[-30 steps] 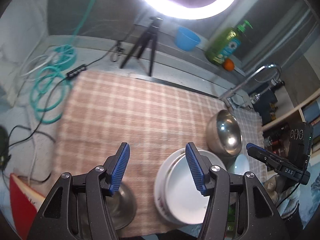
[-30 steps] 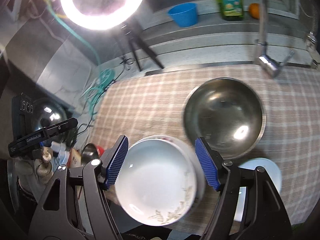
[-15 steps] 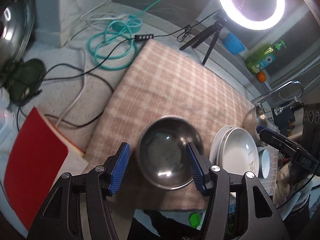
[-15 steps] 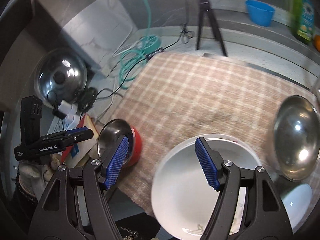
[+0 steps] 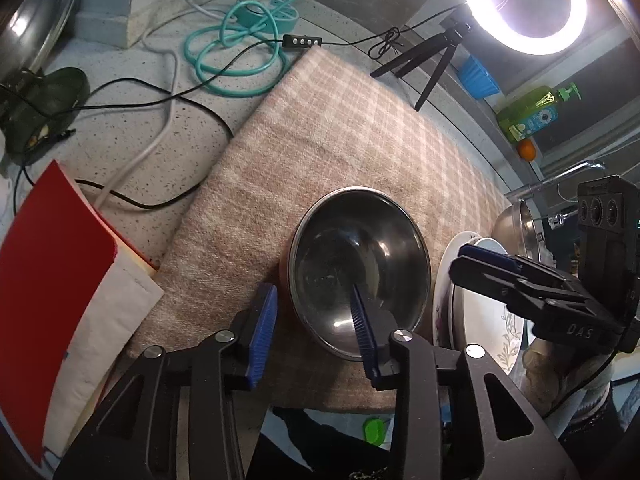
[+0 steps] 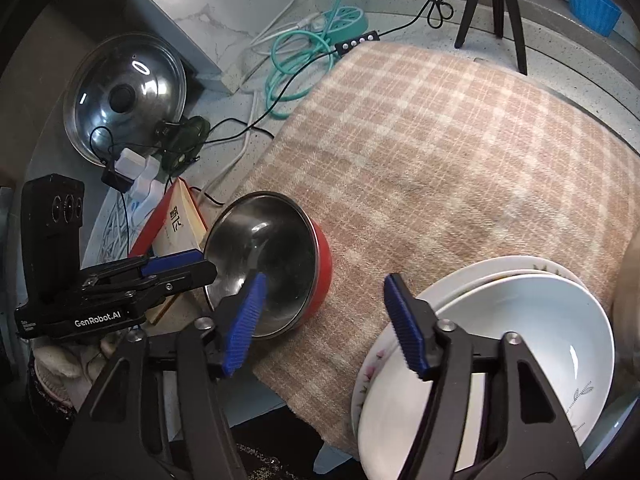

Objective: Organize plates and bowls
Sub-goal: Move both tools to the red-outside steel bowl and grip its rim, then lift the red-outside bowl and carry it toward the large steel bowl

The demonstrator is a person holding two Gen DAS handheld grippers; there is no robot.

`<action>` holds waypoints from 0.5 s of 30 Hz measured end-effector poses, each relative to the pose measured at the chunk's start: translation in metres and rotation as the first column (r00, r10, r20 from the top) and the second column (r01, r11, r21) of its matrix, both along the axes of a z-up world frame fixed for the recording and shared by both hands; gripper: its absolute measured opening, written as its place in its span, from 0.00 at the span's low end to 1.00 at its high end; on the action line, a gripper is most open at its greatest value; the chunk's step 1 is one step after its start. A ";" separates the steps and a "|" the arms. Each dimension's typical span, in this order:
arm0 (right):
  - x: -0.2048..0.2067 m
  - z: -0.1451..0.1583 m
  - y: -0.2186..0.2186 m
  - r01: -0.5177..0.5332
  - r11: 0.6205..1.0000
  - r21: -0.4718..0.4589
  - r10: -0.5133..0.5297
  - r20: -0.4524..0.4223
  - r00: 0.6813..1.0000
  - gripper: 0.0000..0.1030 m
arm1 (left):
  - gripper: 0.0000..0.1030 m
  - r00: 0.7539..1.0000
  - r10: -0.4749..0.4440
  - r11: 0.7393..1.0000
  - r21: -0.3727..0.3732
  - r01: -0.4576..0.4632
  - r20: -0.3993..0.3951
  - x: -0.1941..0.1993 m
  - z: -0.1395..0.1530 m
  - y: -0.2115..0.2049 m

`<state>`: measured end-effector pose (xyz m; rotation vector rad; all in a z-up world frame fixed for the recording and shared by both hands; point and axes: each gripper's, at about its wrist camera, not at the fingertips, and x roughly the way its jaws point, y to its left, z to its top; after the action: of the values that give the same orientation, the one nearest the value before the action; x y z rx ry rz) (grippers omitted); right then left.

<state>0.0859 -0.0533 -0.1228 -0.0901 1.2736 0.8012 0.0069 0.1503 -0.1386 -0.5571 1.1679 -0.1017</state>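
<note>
A steel bowl with a red outside [image 5: 356, 264] [image 6: 272, 264] sits near the front left of the checked cloth [image 5: 340, 128]. My left gripper [image 5: 312, 330] [image 6: 188, 266] straddles its near rim, one finger inside and one outside. Its jaws are closing, and the pads stand off the rim. To the right lies a stack of white plates [image 5: 480, 320] [image 6: 520, 340]. My right gripper [image 6: 324, 324] [image 5: 468, 262] hangs between bowl and stack with its jaws closing. Its right pad is over the stack's left rim, its left pad is in front of the bowl, and nothing is pressed.
A larger steel bowl [image 5: 516, 228] stands behind the plates by the tap [image 5: 560, 176]. A red book [image 5: 52, 260] lies left of the cloth. Cables [image 5: 236, 52], a ring-light tripod [image 5: 436, 64] and a pan lid [image 6: 124, 92] crowd the counter. The counter's front edge is close below the grippers.
Both grippers swung left and came down. The left one went from the plates to the red steel bowl and narrowed around its rim. The right one narrowed at the plates' left edge.
</note>
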 end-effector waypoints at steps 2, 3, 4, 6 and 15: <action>0.002 -0.005 0.004 0.001 1.000 -0.009 -0.001 -0.006 1.000 0.49 | 0.26 1.000 0.003 1.000 -0.006 -0.003 -0.005 0.001 -0.002 0.000; 0.002 -0.007 0.006 -0.001 1.000 -0.009 0.001 -0.010 1.000 0.48 | 0.26 1.000 0.005 1.000 -0.009 -0.005 -0.008 0.002 -0.004 0.001; 0.003 -0.008 0.007 -0.003 1.000 -0.010 0.003 -0.012 1.000 0.47 | 0.26 1.000 0.006 1.000 -0.013 -0.006 -0.011 0.002 -0.005 0.001; 0.004 -0.012 0.010 -0.008 1.000 -0.021 0.008 -0.012 1.000 0.43 | 0.25 1.000 0.005 1.000 -0.023 -0.005 -0.019 0.003 -0.008 0.001; 0.008 -0.032 0.016 -0.006 1.000 -0.018 0.004 -0.086 0.996 0.20 | 0.16 0.999 0.020 0.999 -0.027 -0.021 -0.029 0.003 -0.015 0.005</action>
<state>0.0940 -0.0372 -0.1547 -0.0746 1.3623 0.8048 0.0103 0.1553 -0.1532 -0.5958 1.1897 -0.0928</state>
